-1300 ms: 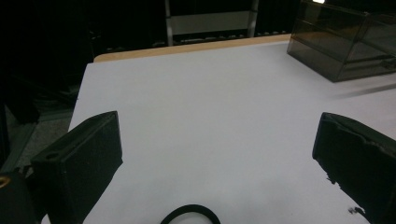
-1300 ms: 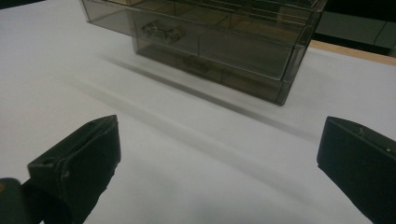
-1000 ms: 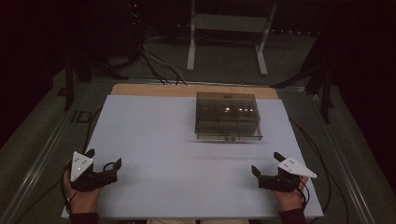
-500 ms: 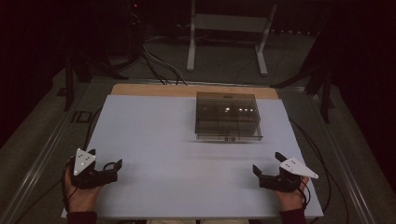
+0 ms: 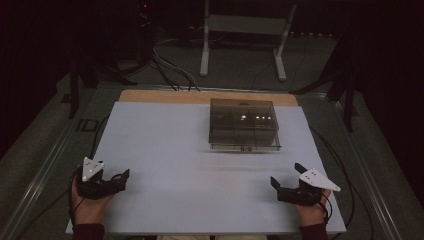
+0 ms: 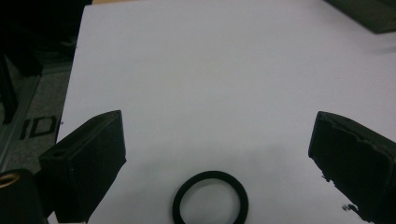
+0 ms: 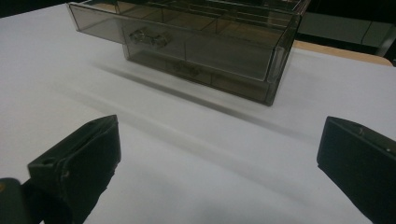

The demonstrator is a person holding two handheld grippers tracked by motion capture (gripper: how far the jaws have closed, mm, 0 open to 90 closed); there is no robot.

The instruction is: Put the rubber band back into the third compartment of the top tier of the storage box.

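Note:
My left gripper [image 5: 119, 178] rests near the front left corner of the white table [image 5: 175, 150], held by a hand. In the left gripper view the left gripper [image 6: 215, 135] stands open; its jaws have just been closing a little. A black ring [image 6: 210, 199] lies flat on the table between them, touching neither pad. My right gripper [image 5: 286, 175] sits near the front right corner, and in its own view the right gripper [image 7: 219, 135] is open with nothing between its fingers. It faces a smoky clear compartment box [image 7: 196, 42], which stands at the table's far right middle [image 5: 243, 125].
A wooden strip [image 5: 165, 96] runs along the table's far edge. Beyond it stand a white metal frame [image 5: 242, 30] and floor cables [image 5: 170, 70]. Cables [image 5: 332, 150] trail along the table's right side. Dark surroundings ring the table.
The left gripper has edged slightly away from the front edge. The right gripper and the box have held still.

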